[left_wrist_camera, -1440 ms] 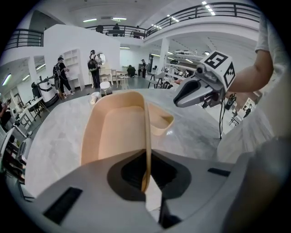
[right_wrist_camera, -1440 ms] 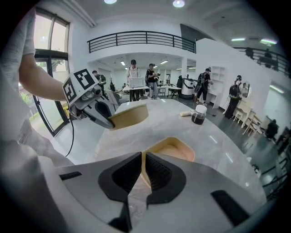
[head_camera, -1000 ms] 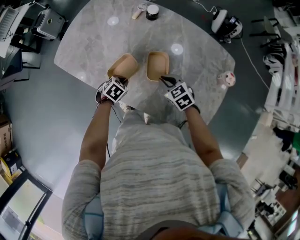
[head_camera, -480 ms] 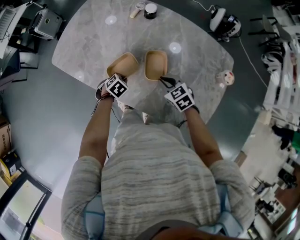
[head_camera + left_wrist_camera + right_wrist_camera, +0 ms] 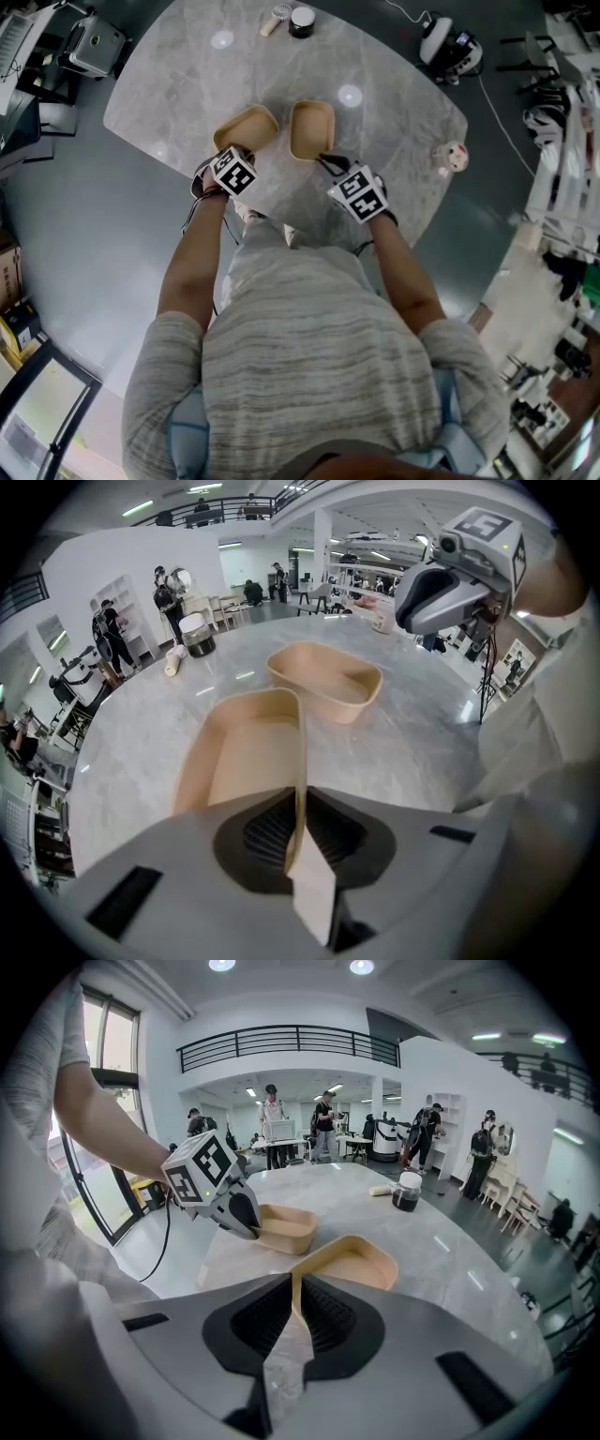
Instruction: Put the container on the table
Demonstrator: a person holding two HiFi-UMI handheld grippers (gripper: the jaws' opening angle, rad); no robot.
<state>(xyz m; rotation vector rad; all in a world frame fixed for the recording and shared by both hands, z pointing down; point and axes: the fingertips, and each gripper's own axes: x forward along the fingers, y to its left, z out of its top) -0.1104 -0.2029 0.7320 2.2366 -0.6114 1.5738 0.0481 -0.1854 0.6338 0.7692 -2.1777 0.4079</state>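
Note:
Two tan, shallow containers lie side by side on the grey marble table (image 5: 187, 84). My left gripper (image 5: 240, 155) is shut on the near rim of the left container (image 5: 246, 127); in the left gripper view that rim runs between the jaws of the left gripper (image 5: 298, 841) and the left container (image 5: 239, 757) stretches ahead. My right gripper (image 5: 327, 163) is shut on the near rim of the right container (image 5: 312, 129). In the right gripper view the right gripper (image 5: 292, 1312) pinches the right container (image 5: 361, 1265), with the left container (image 5: 283, 1227) and left gripper (image 5: 234, 1213) beyond.
At the far table edge stand a black jar with a white lid (image 5: 301, 21) and a small pale brush-like thing (image 5: 277, 18). A small pink and white object (image 5: 451, 156) sits near the right edge. The table's near edge runs just under both grippers.
Both grippers and their containers have shifted slightly away from me. The left container looks flatter against the table than a second ago. Both grips are unchanged.

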